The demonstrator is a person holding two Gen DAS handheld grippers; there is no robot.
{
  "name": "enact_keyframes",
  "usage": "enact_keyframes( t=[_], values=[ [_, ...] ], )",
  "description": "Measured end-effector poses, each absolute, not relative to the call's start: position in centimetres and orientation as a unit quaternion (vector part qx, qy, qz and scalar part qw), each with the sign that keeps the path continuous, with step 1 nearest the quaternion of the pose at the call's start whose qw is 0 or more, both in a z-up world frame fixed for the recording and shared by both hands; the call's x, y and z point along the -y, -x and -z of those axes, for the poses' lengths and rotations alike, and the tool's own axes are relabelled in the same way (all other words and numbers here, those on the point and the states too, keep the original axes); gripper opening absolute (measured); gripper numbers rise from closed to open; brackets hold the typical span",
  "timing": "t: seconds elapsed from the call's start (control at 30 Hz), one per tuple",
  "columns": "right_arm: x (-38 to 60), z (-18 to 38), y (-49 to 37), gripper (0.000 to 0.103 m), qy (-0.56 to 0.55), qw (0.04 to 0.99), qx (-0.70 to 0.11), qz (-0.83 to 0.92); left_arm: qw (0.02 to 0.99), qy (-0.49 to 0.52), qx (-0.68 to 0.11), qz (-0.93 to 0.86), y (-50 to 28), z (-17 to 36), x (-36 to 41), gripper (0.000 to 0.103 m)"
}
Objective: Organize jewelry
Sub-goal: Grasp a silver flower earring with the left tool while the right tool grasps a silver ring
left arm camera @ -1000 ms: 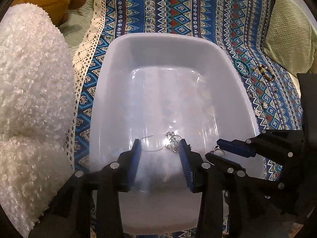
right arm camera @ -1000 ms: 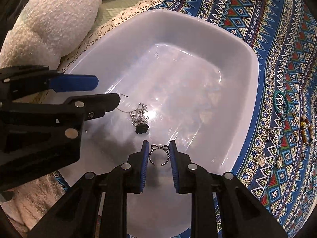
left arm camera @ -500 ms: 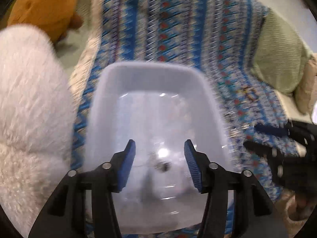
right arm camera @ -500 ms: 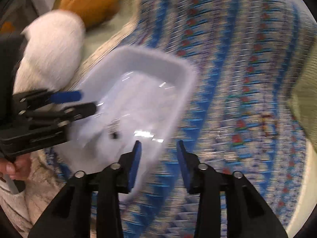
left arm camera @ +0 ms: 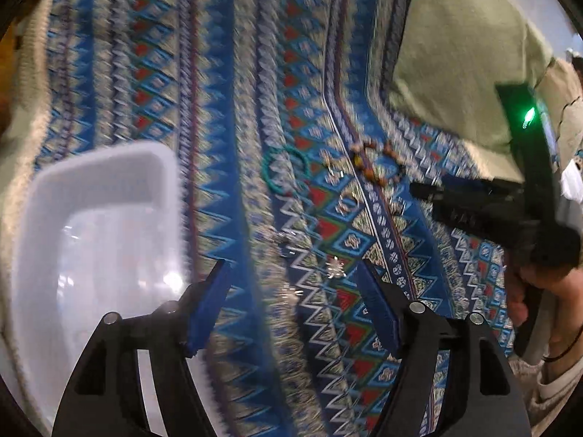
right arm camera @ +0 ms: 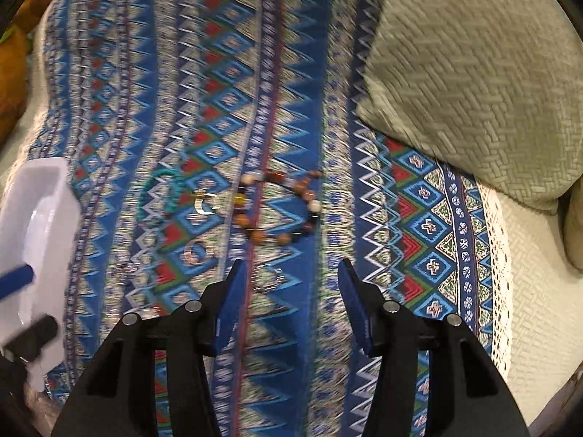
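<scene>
The white plastic tub [left arm camera: 54, 225] stands at the left on the patterned blue cloth; its edge also shows in the right wrist view [right arm camera: 36, 196]. Jewelry lies loose on the cloth: a teal bracelet [left arm camera: 284, 171] [right arm camera: 160, 193], a brown beaded bracelet [left arm camera: 379, 162] [right arm camera: 280, 207], and small silver pieces [left arm camera: 335, 267] [right arm camera: 206, 204]. My left gripper [left arm camera: 291, 302] is open and empty above the cloth, just right of the tub. My right gripper [right arm camera: 289, 298] is open and empty above the cloth, just short of the beaded bracelet. The frames are blurred.
A green knitted cushion [right arm camera: 473, 73] lies at the back right on the cloth, also in the left wrist view [left arm camera: 462, 54]. An orange plush toy [right arm camera: 14, 73] sits at the far left. The cloth's lace edge [right arm camera: 499, 255] runs along the right.
Both grippers let go of jewelry in the tub, opened wider, and swung right, away from the tub, to above the loose jewelry on the cloth.
</scene>
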State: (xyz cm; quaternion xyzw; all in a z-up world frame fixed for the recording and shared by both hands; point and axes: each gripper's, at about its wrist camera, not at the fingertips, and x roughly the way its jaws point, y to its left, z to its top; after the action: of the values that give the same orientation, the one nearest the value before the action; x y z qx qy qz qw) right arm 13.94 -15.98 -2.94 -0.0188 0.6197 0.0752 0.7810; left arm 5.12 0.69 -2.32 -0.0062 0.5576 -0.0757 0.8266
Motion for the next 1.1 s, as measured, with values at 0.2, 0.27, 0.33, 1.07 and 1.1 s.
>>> enact_keyframes(
  t=[0.2, 0.27, 0.33, 1.07, 1.1],
  values=[
    [16.3, 4.8, -14.4, 0.052, -0.007, 0.762, -0.641, -0.092, 0.807, -0.013, -0.588, 0.050, -6.1, 6.3, 0.1, 0.065],
    [15.8, 5.1, -14.2, 0.052, -0.009, 0.755, -0.649, -0.100, 0.803, -0.007, -0.594, 0.049, -6.2, 7.0, 0.0, 0.064],
    [15.4, 5.1, -13.9, 0.052, -0.001, 0.755, -0.648, -0.100, 0.805, -0.022, -0.591, 0.044, -6.0, 7.2, 0.3, 0.063],
    [15.2, 5.0, -13.4, 0.052, -0.001, 0.752, -0.652, -0.096, 0.787, -0.040, -0.615, 0.045, -6.5, 10.8, 3.4, 0.051],
    [15.1, 5.1, -13.4, 0.052, -0.003, 0.752, -0.652, -0.096, 0.787, -0.038, -0.614, 0.046, -6.6, 10.8, 3.5, 0.046]
  ],
)
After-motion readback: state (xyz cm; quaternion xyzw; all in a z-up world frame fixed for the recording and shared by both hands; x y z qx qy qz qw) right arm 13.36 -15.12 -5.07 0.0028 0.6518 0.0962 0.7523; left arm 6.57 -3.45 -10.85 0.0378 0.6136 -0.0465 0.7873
